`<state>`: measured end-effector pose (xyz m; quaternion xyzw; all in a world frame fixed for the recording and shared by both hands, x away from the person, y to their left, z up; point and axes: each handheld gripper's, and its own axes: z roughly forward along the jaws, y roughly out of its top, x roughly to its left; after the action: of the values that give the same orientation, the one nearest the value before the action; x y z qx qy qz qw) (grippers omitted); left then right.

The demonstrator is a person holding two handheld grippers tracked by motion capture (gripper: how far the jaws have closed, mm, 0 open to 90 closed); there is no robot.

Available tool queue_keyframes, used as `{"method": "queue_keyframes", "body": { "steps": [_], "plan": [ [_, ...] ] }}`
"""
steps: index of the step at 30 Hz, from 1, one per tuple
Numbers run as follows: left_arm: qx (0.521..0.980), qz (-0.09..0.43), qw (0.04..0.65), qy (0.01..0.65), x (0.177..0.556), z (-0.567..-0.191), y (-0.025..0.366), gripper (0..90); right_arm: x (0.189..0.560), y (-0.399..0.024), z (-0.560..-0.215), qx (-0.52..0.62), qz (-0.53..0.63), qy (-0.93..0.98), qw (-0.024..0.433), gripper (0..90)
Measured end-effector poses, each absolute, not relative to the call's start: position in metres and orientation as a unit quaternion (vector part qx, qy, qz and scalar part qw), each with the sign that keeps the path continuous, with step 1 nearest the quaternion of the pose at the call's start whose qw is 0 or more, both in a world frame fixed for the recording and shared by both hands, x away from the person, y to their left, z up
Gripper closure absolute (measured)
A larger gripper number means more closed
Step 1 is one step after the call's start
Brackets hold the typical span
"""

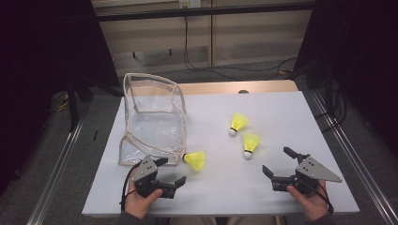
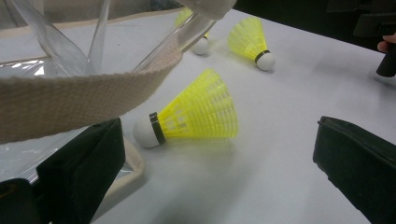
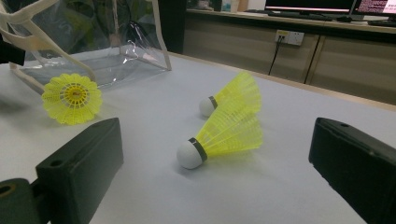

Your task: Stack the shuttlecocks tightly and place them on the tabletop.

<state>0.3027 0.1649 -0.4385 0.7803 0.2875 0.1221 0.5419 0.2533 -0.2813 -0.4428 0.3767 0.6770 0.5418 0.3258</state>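
Observation:
Three yellow shuttlecocks with white cork heads lie on the white table (image 1: pixel 281 108). One shuttlecock (image 1: pixel 195 160) (image 2: pixel 196 114) rests against the mouth of a clear plastic bag (image 1: pixel 152 119) with beige trim, whose beige strap (image 2: pixel 70 100) crosses the left gripper view. My left gripper (image 1: pixel 172 170) (image 2: pixel 219 186) is open just in front of that shuttlecock, holding nothing. The second shuttlecock (image 1: pixel 250 143) (image 3: pixel 224 137) and the third (image 1: pixel 238 123) (image 3: pixel 233 93) lie side by side right of centre. My right gripper (image 1: pixel 276 160) (image 3: pixel 215 186) stands open and points at the second one, a short way off.
The bag lies on the table's left half with its open mouth toward me. Bare tabletop lies between the two grippers and along the far right. Metal rails (image 1: pixel 347 145) run beside the table on both sides. Cables trail on the floor behind.

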Motion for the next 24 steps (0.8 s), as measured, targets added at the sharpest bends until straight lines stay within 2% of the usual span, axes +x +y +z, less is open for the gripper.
{"method": "queue_keyframes", "body": {
  "steps": [24],
  "plan": [
    [0.789, 0.111, 0.532, 0.286, 0.305, -0.442, 0.153, 2.3, 0.253, -0.281, -0.442, 0.377, 0.54, 0.678, 0.327, 2.3]
  ]
}}
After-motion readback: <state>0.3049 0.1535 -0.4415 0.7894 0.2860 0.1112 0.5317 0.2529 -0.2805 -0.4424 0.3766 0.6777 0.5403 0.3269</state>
